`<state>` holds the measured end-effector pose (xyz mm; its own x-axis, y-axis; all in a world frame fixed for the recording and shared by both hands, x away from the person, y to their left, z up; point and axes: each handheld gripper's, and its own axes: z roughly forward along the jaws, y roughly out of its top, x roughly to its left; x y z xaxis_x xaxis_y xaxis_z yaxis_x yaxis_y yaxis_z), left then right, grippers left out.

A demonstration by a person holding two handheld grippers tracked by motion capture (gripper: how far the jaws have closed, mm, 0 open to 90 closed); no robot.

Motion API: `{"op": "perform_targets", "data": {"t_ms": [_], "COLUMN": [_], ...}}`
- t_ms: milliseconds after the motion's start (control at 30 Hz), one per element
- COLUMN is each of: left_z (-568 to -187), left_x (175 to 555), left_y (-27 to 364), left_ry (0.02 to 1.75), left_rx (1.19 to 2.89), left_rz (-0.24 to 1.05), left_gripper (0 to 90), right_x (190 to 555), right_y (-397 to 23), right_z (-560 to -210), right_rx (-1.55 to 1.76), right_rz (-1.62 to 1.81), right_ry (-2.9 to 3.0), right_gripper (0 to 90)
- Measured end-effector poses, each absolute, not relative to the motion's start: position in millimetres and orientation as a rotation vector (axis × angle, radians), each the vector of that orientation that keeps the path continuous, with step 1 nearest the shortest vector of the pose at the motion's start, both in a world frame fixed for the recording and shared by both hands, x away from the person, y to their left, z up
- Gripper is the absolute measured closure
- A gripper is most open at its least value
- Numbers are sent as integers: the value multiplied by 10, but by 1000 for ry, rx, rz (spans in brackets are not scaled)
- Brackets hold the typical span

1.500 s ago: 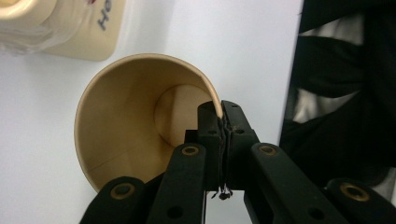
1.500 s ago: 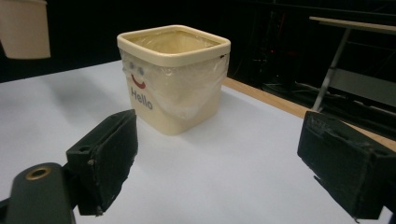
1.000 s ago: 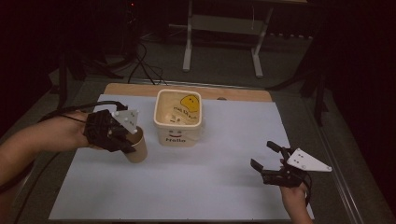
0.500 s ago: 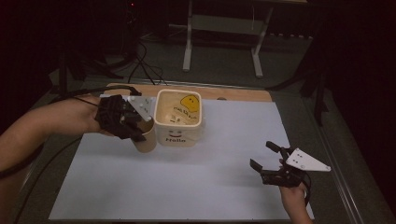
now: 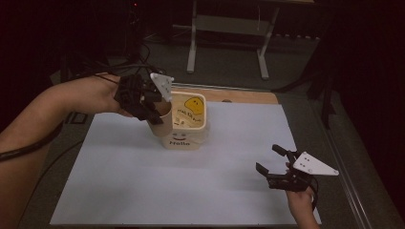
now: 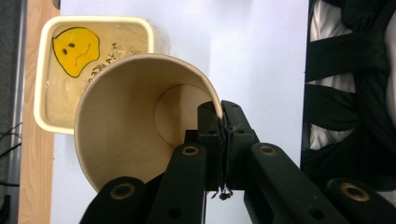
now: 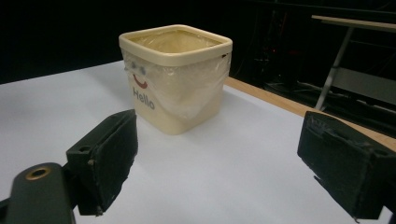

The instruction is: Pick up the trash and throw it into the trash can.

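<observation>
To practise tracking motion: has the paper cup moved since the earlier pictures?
Yes. The paper cup, pinched by the left gripper, has risen off the white sheet and moved toward the bin, now tilting at its rim.

I'm seeing the bin (image 5: pixel 187 128) standing as the sole obstacle on the worktop (image 5: pixel 143 191), toward the far edge. The left tool (image 5: pixel 154 106) with its paper cup (image 5: pixel 160 121) is crowding the bin's left rim. Between the bin and the right tool (image 5: pixel 277 168), white sheet is lying open.

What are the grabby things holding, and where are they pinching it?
The left gripper holds a paper cup, jaws pinched shut on its rim wall, beside the cream bin. The right gripper is open and holds nothing.
</observation>
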<state>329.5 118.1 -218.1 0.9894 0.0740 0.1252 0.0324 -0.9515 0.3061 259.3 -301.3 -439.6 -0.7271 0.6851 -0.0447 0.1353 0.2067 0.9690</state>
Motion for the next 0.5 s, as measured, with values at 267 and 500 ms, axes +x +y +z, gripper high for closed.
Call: {"op": "perform_targets", "data": {"t_ms": [267, 500], "left_z": [-2137, -2110], "left_x": [3538, 3703], "left_y": [1122, 1001], "left_ry": [89, 62], "left_rx": [2851, 2864], "left_rz": [234, 244], "left_gripper": [888, 888], "right_x": [2597, 2589], "right_y": [-3010, -3002], "right_z": [-4401, -4398], "right_rx": [760, 752], "right_rz": [1537, 1536], "right_ry": [2022, 2024], "right_gripper": [123, 123]}}
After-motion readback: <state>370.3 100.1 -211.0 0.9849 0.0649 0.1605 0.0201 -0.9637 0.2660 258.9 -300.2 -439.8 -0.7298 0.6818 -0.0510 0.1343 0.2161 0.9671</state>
